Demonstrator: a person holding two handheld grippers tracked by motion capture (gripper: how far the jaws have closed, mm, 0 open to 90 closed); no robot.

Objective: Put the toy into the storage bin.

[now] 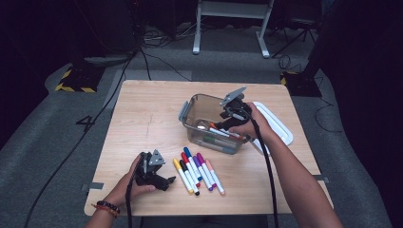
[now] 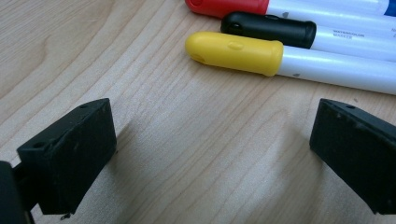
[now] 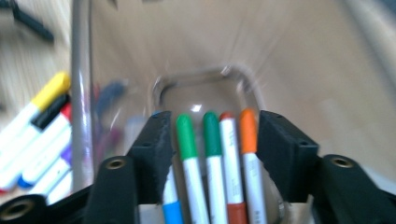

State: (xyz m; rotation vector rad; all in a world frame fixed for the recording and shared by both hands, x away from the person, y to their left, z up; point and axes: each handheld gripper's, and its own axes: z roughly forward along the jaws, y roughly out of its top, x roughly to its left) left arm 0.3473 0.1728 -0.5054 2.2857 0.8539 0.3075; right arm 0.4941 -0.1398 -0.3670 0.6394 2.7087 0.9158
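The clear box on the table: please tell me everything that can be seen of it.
The clear box looks like see-through, slightly smoky plastic, rectangular with rounded corners and grey latch flaps on its rim. It stands upright and open on the wooden table; a white lid lies to its right. Several markers lie inside, with green, orange and blue caps. The right tool reaches into it from above, jaws apart around those markers.

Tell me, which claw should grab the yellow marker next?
The left claw, I'd say. It sits open on the table right beside the yellow marker, with nothing between its jaws. The right claw is over in the clear box, its jaws around several markers there.
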